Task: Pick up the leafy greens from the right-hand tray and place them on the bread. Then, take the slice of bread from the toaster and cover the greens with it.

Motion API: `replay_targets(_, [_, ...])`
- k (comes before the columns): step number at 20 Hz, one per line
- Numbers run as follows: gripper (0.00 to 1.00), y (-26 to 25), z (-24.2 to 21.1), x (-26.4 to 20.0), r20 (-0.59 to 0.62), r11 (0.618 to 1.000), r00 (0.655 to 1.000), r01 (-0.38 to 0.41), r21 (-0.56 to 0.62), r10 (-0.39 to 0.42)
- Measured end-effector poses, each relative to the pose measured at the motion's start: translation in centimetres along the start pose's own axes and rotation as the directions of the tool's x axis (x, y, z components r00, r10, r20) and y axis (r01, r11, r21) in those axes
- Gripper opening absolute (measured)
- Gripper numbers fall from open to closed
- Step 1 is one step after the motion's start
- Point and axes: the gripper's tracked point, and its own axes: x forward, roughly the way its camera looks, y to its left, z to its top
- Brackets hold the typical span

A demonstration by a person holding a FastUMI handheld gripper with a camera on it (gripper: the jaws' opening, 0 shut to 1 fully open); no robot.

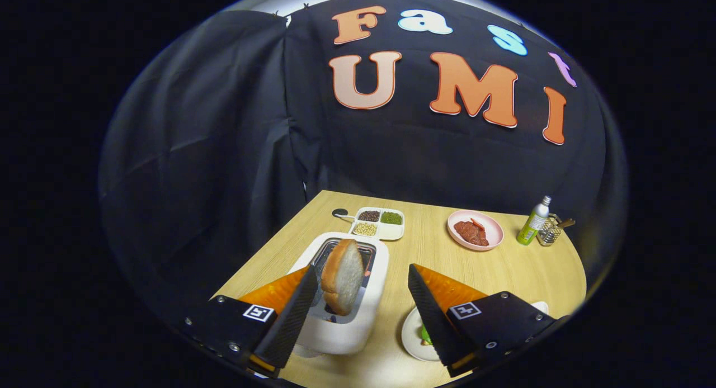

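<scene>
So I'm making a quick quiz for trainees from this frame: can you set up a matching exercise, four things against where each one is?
Things:
1. bread slice
2. pink plate
3. green bottle
4. divided dish

Places:
A. beside the wire rack
B. behind the toaster
C. standing in the toaster slot, between the open fingers
D. under the red slices

Pairs: 1-C, 2-D, 3-A, 4-B

The gripper holds nothing.

A staged kitchen corner inside a recording booth: black cloth hangs as the wall behind a small light-wood worktop [447, 265]. On it stand a white toaster [349, 298], a divided dish of beans and seeds [378, 223], a pink plate of meat [475, 230], a green bottle [534, 221] and a wire caddy [551, 231].
</scene>
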Motion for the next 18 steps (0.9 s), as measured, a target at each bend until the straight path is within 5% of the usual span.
replay_targets(7, [0.96, 1.6, -2.8, 2.0, -0.082, 1.000, 0.997, 0.003, -0.007, -0.004])
replay_targets(9, [0.85, 1.6, -3.2, 2.4, -0.096, 1.000, 0.995, 0.006, -0.005, -0.007])
replay_targets(16, [0.21, 2.1, -4.3, 2.6, -0.143, 1.000, 0.990, 0.005, 0.012, -0.004])
replay_targets(18, [0.14, 1.9, -4.1, 2.5, -0.137, 1.000, 0.990, 0.019, 0.025, -0.015])
